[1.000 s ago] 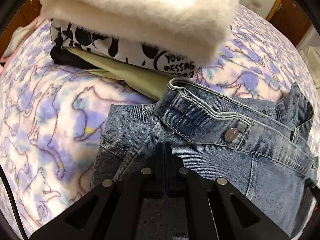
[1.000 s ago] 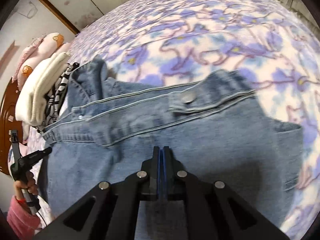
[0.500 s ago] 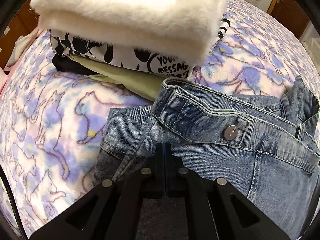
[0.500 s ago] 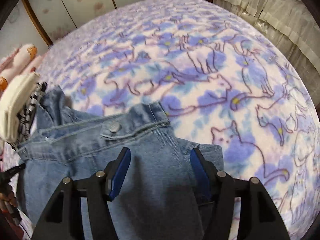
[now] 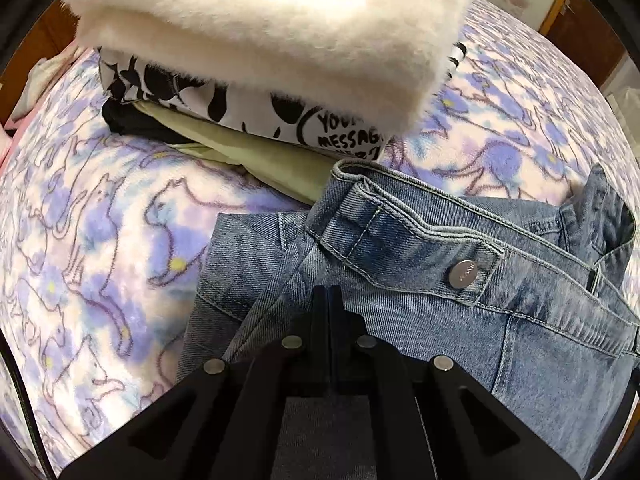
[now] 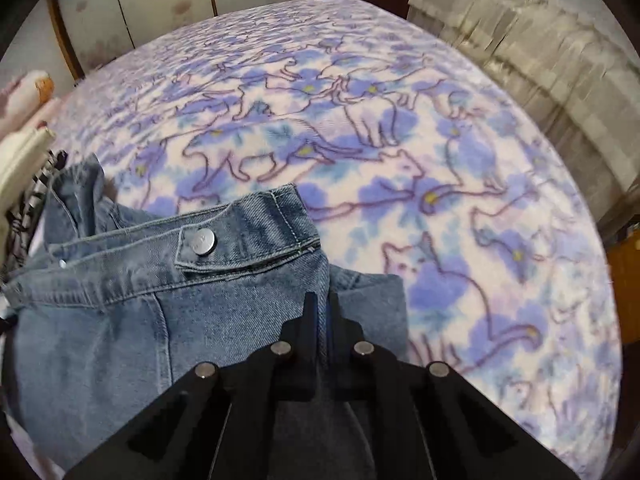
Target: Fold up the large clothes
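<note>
The jeans (image 5: 460, 292) lie on the cat-print blanket (image 6: 400, 152) beside a stack of folded clothes (image 5: 260, 60). The left gripper (image 5: 328, 300) is clamped on denim below the waistband. The right gripper (image 6: 320, 308) has just closed, pinching the jeans' edge fold.

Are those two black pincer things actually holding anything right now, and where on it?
Both are shut on the blue denim garment. The left gripper pinches a fabric fold below its buttoned band; the right gripper pinches the edge just under that band's end.

Soft, even indoor light; fisheye bending and dark vignette at edges.
</note>
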Motion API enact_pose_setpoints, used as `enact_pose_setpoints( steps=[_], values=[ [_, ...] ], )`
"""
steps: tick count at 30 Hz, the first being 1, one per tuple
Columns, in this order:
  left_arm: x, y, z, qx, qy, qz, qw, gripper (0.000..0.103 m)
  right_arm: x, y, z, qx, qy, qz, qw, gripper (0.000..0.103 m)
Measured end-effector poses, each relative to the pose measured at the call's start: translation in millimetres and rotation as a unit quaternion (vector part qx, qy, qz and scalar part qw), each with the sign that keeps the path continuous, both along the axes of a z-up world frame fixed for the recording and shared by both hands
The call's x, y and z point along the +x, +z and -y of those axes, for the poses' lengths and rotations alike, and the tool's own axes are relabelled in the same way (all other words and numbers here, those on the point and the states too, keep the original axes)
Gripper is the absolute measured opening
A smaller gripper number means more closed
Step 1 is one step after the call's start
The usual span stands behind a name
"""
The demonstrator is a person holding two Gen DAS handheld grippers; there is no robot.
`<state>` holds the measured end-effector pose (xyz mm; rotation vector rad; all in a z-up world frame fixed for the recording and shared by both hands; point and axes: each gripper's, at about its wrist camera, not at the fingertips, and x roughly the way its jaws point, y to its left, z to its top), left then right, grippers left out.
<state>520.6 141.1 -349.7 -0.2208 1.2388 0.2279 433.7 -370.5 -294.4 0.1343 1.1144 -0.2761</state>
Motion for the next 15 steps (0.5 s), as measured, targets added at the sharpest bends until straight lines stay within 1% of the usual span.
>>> enact_pose_setpoints(
  steps=[1, 2, 3, 4, 5, 6, 7, 8, 10, 11, 12, 13, 15],
  values=[
    [1, 0, 1, 0.004, -0.005, 0.0, 1.0, 0.001, 1, -6, 5, -0.003, -0.017, -0.008, 1.0, 0.002],
    [1, -1, 1, 0.008, -0.008, 0.0, 0.9999, 0.001, 1, -14, 13, -0.026, -0.042, -0.018, 0.999, 0.0],
    [2, -2, 1, 0.01, -0.011, -0.001, 0.9999, 0.001, 1, -18, 22, -0.069, -0.073, -0.029, 0.995, 0.0],
    [3, -2, 1, 0.009, -0.014, -0.002, 0.9999, 0.001, -3, -25, 36, -0.108, -0.11, -0.045, 0.987, 0.0],
    [4, -1, 1, 0.008, -0.016, -0.002, 0.9998, 0.001, -9, -28, 56, -0.082, -0.147, -0.048, 0.985, 0.0],
    [5, 0, 1, 0.008, -0.02, -0.003, 0.9998, 0.001, -22, -26, 79, 0.001, -0.187, -0.015, 0.982, 0.0],
    [5, 1, 1, 0.009, -0.027, -0.003, 0.9996, 0.001, -33, -22, 93, 0.053, -0.211, 0.008, 0.976, 0.0],
    [4, 3, 1, 0.009, -0.032, -0.002, 0.9994, 0.001, -39, -18, 100, 0.059, -0.213, 0.008, 0.975, 0.0],
    [3, 7, 0, 0.002, -0.036, -0.004, 0.9994, 0.001, -44, -11, 104, 0.029, -0.202, 0.0, 0.979, 0.0],
    [2, 10, -1, -0.004, -0.035, -0.007, 0.9994, 0.001, -47, -9, 104, 0.026, -0.198, -0.003, 0.98, 0.0],
    [1, 14, -2, -0.011, -0.034, -0.005, 0.9993, 0.003, -49, -6, 104, 0.033, -0.191, -0.004, 0.981, 0.0],
    [-2, 18, -2, -0.016, -0.032, -0.004, 0.9993, 0.008, -52, -2, 102, 0.047, -0.183, -0.002, 0.982, 0.0],
    [-9, 25, -2, -0.014, -0.032, -0.008, 0.9994, 0.011, -55, 4, 96, 0.065, -0.17, -0.003, 0.983, 0.0]
  ],
)
